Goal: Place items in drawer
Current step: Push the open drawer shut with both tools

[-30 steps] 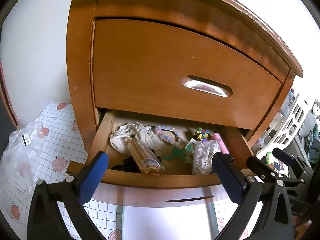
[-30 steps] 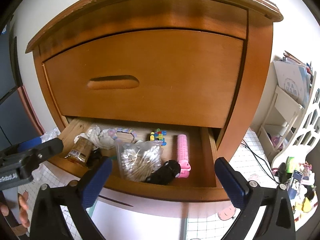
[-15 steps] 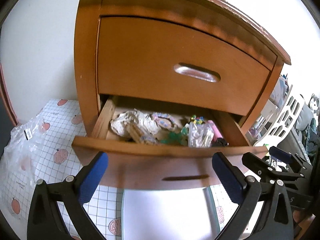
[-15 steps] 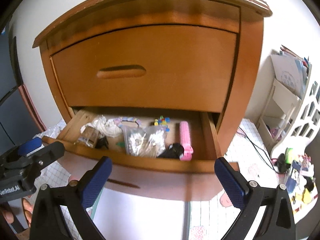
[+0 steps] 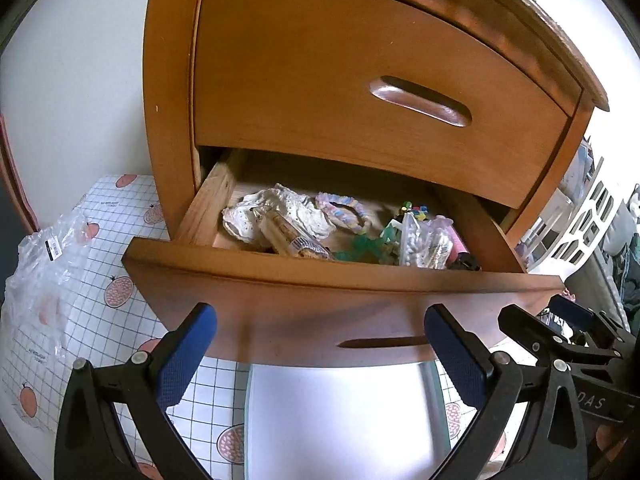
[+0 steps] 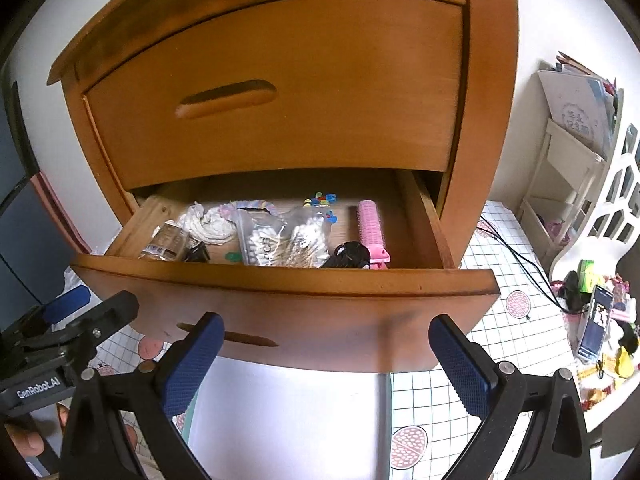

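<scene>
In front of the drawer (image 5: 340, 312), both tongs hang low and hold nothing: the left tongs (image 5: 320, 344) and the right tongs (image 6: 328, 352) are released, their blue pads wide apart and empty, and they do not touch the wood. The drawer is the lower one of a wooden cabinet (image 6: 484, 120); it is pulled out, so its inside can be reached from above, while the upper drawer (image 5: 360, 80) over it is shut. The items lie inside the drawer, on its floor. Near the left wall of the drawer there is a white lace cloth (image 5: 276, 212), and a small bottle (image 5: 288, 236) lies on its side against it. Behind them, toward the back of the drawer, a pastel band (image 5: 344, 212) lies flat. In the middle, close behind the drawer front, a clear bag of cotton swabs (image 6: 280, 240) leans a little. Near the right wall a pink roller (image 6: 370, 224) lies lengthwise, and a black clip (image 6: 352, 254) touches its front end. Small coloured pins (image 6: 320, 200) are at the back. My judgement is that the placing is done, because no item is in either tongs, and the tongs stand level with the drawer front, perhaps to push it shut. A slot handle (image 6: 228, 336) is in this front, just beside the left pad of the right tongs.
</scene>
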